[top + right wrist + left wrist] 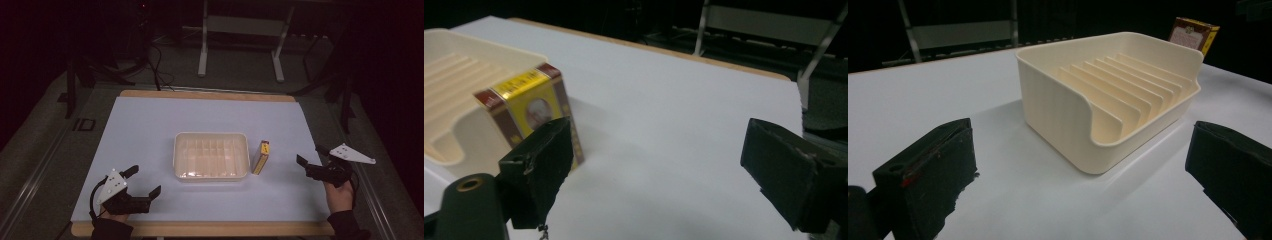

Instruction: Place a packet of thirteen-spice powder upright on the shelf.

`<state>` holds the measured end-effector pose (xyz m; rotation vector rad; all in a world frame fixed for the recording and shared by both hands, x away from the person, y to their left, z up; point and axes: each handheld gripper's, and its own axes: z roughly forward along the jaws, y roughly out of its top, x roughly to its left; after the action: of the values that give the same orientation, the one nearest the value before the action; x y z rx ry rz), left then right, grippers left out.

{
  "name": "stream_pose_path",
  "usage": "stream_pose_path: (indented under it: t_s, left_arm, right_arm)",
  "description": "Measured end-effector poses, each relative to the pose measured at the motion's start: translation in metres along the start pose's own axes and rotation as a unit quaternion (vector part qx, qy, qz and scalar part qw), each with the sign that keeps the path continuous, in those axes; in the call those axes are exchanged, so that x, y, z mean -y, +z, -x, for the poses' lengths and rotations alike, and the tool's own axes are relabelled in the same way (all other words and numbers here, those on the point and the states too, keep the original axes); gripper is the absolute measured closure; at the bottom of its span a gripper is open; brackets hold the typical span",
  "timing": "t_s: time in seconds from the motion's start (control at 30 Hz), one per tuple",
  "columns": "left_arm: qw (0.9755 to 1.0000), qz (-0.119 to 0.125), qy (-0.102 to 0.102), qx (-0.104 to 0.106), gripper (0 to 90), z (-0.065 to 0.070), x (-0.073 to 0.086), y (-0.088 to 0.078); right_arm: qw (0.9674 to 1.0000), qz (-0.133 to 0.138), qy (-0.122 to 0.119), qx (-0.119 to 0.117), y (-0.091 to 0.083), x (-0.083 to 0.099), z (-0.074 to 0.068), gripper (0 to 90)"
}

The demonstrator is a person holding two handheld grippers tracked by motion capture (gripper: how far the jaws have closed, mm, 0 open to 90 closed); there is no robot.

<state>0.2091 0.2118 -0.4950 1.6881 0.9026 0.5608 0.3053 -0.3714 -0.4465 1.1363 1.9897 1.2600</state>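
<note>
The small box point(260, 157) stands on its narrow edge just beside the right wall of the cream tray point(211, 155), on the white surface point(150, 120); whether it leans on that wall or clears it by a sliver I cannot tell from here. It looks like printed cardboard, yellow label with dark red borders, about the shape of a card pack. I would judge it light and fairly stiff, though the broad faces would dent under a hard squeeze. The print looks glossy, so it may be a little slick between rubber pads. Standing tall and thin like that, it would tip at a nudge.

The sensible hold seems to be across the two broad faces, near the middle or slightly above, with the pads flat to the card. The face toward the tray has little room for a jaw, so coming down from above, or at the end nearer the person, looks easier.

The right gripper point(314, 158) sits close to the box's right, jaws spread wide with nothing between them. In the right gripper view one jaw lies in front of the box's lower corner. The left gripper point(145, 181) rests near the front left corner of the surface, also gaping and empty, pointed at the tray with its ribbed slots.
</note>
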Motion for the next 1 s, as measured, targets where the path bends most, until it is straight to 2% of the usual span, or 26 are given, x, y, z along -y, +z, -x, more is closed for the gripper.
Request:
stream_pose_path:
  t_s: [0.1,0.13,0.17,0.3,0.37,0.43,0.57,0.6,0.63,0.67,0.7,0.73,0.77,0.8,0.83,0.9,0.93,0.97,1.0]
  left_arm:
    - [1.0000,0.000,0.001,0.000,0.1,0.000,0.000,0.001]
    - [1.0000,-0.002,0.001,-0.001,0.1,0.000,0.000,0.001]
    - [1.0000,-0.002,0.001,-0.001,0.1,0.000,0.000,0.001]
    - [1.0000,-0.002,0.002,-0.004,0.1,0.000,0.000,0.001]
    - [1.0000,-0.003,0.001,-0.004,0.1,0.000,0.000,0.001]
    - [1.0000,-0.004,0.000,-0.004,0.1,0.000,0.000,0.001]
    - [1.0000,-0.005,0.000,-0.003,0.1,0.000,0.001,0.001]
    - [1.0000,-0.005,0.000,-0.003,0.1,0.000,0.001,0.001]
    - [1.0000,-0.006,0.000,-0.002,0.1,0.000,0.001,0.001]
    - [1.0000,-0.006,0.000,-0.002,0.1,0.000,0.001,0.001]
    - [1.0000,-0.007,-0.001,-0.001,0.1,0.000,0.001,0.002]
    - [1.0000,-0.007,-0.001,-0.001,0.1,0.000,0.001,0.002]
    - [1.0000,-0.007,0.000,0.000,0.1,0.000,0.001,0.002]
    - [1.0000,-0.007,0.000,0.000,0.1,0.000,0.001,0.002]
    - [1.0000,-0.009,0.000,0.001,0.1,0.000,0.001,0.002]
    - [0.9999,-0.010,0.000,0.001,0.1,0.000,0.001,0.002]
    - [0.9999,-0.010,0.000,0.001,0.1,0.000,0.001,0.002]
    - [0.9999,-0.011,0.000,0.001,0.1,0.000,0.001,0.002]
    - [0.9999,-0.011,0.000,0.001,0.1,0.000,0.001,0.002]
  right_arm:
    - [0.9999,-0.009,-0.001,-0.013,0.001,0.000,0.007,13.6]
    - [0.9991,-0.021,-0.012,-0.035,0.002,-0.002,0.013,13.7]
    - [0.9987,-0.025,-0.016,-0.040,0.002,-0.003,0.014,13.6]
    - [0.9940,-0.047,-0.032,-0.094,0.005,-0.006,0.023,13.7]
    - [0.9895,-0.064,-0.038,-0.124,0.007,-0.006,0.027,13.6]
    - [0.9817,-0.082,-0.048,-0.165,0.010,-0.006,0.029,13.7]
    - [0.9659,-0.114,-0.077,-0.219,0.013,-0.003,0.030,13.6]
    - [0.9659,-0.114,-0.077,-0.219,0.013,-0.003,0.030,13.6]
    - [0.9580,-0.128,-0.090,-0.240,0.015,-0.001,0.028,13.6]
    - [0.9580,-0.128,-0.090,-0.240,0.015,-0.001,0.028,13.6]
    - [0.9505,-0.145,-0.104,-0.255,0.017,0.001,0.025,13.6]
    - [0.9505,-0.145,-0.104,-0.255,0.017,0.001,0.025,13.6]
    - [0.9421,-0.160,-0.122,-0.268,0.018,0.002,0.020,13.6]
    - [0.9421,-0.160,-0.122,-0.268,0.018,0.002,0.020,13.6]
    - [0.9340,-0.171,-0.135,-0.283,0.020,0.003,0.015,13.6]
    - [0.9254,-0.184,-0.154,-0.293,0.022,0.004,0.010,13.6]
    - [0.9254,-0.184,-0.154,-0.293,0.022,0.004,0.010,13.6]
    - [0.9159,-0.207,-0.173,-0.297,0.024,0.003,0.004,13.8]
    - [0.9159,-0.207,-0.173,-0.297,0.024,0.003,0.004,13.8]
